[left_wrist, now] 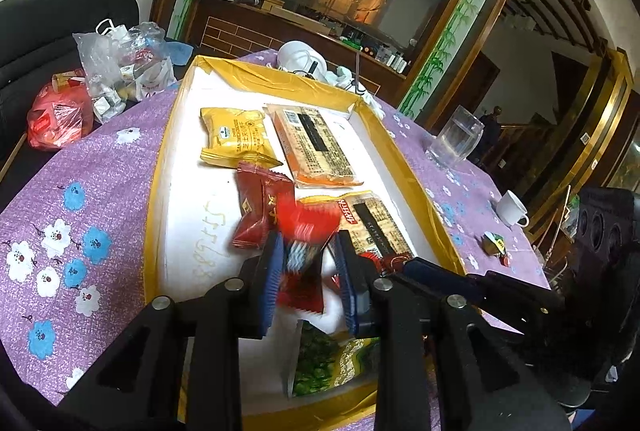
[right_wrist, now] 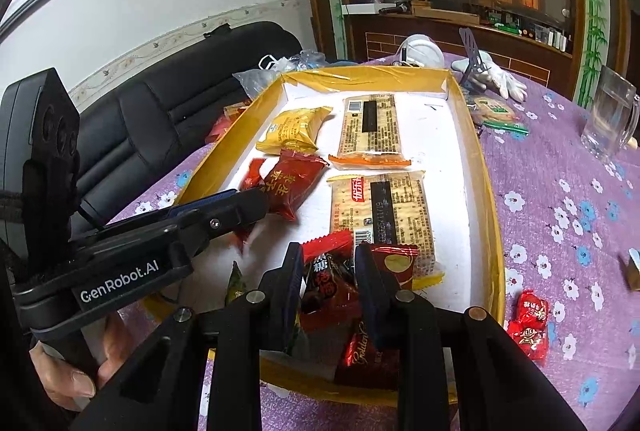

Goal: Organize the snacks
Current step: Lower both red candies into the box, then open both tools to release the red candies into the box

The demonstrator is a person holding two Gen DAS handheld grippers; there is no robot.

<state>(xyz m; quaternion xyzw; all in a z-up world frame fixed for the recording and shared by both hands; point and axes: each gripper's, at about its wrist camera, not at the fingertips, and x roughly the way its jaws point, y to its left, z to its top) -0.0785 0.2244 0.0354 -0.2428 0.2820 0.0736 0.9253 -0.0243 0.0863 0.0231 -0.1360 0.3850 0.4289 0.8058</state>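
Observation:
A shallow yellow-walled box (left_wrist: 404, 175) (right_wrist: 490, 191) on the table holds a yellow packet (left_wrist: 236, 135) (right_wrist: 294, 129), two cracker packs (left_wrist: 314, 147) (right_wrist: 370, 129), a dark red packet (left_wrist: 260, 211) (right_wrist: 294, 185) and a green packet (left_wrist: 332, 361). My left gripper (left_wrist: 308, 263) is over the box's near end, its jaws around a blurred red snack packet (left_wrist: 306, 227); I cannot tell whether they grip it. My right gripper (right_wrist: 328, 271) is shut on a dark red-and-black candy packet (right_wrist: 326, 281) above a dark red gold-lettered packet (right_wrist: 366, 357).
On the purple flowered cloth (right_wrist: 560, 215) lie red candies (right_wrist: 530, 327), a glass mug (right_wrist: 610, 115) (left_wrist: 458, 137), a white cup (left_wrist: 512, 209), white gloves (right_wrist: 496, 73) and a white bowl (left_wrist: 300, 57). Plastic bags (left_wrist: 120, 67) sit on the black sofa (right_wrist: 180, 99).

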